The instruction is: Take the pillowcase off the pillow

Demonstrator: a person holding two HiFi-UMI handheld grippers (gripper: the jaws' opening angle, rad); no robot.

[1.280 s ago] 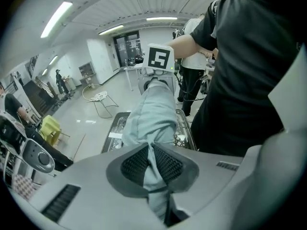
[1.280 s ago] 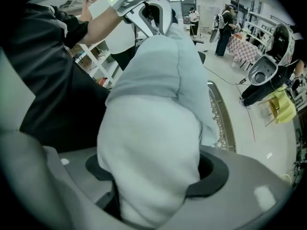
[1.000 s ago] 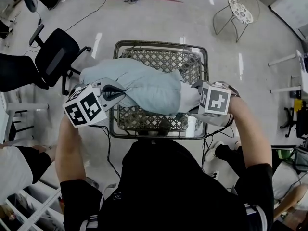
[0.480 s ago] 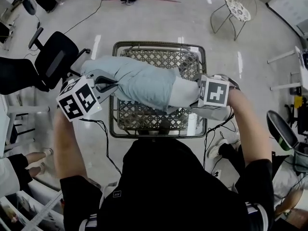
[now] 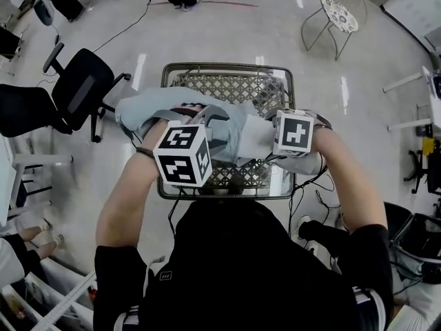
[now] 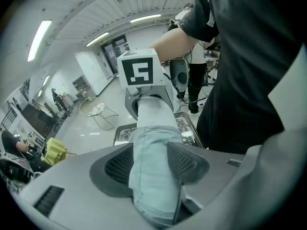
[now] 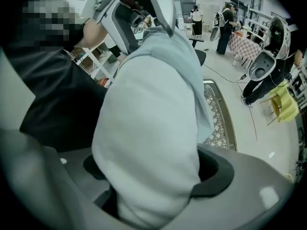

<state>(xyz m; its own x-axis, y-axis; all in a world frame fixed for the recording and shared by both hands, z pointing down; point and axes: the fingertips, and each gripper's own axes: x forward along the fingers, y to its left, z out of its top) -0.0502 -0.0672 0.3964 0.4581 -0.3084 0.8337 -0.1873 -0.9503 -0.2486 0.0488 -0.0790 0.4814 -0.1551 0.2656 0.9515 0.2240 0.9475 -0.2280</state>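
Note:
A long pillow lies across a wire basket [image 5: 238, 85]. Its light blue pillowcase [image 5: 148, 112] covers the left part, and the bare white pillow [image 5: 256, 135] sticks out at the right. My left gripper [image 5: 217, 131] is over the pillow's middle. Its jaws have just been opening and now flank the cased pillow [image 6: 153, 147], with the pads [image 6: 184, 162] lying against the cloth without pinching it. My right gripper [image 5: 270, 143] is at the white end. Its jaws have also just been opening, but the pillow [image 7: 144, 119] still fills them and bulges over the pads.
The basket stands on a shiny floor. A black office chair [image 5: 79, 85] is to its left and a wire chair [image 5: 341, 9] at the back right. Cables [image 5: 310, 198] trail on the floor at the right. People stand far off [image 7: 225, 25].
My left gripper let go of the pillowcase's left end and swung right over the pillow's middle, its jaws wider. The case has slid left, baring more white pillow. The right gripper stayed put.

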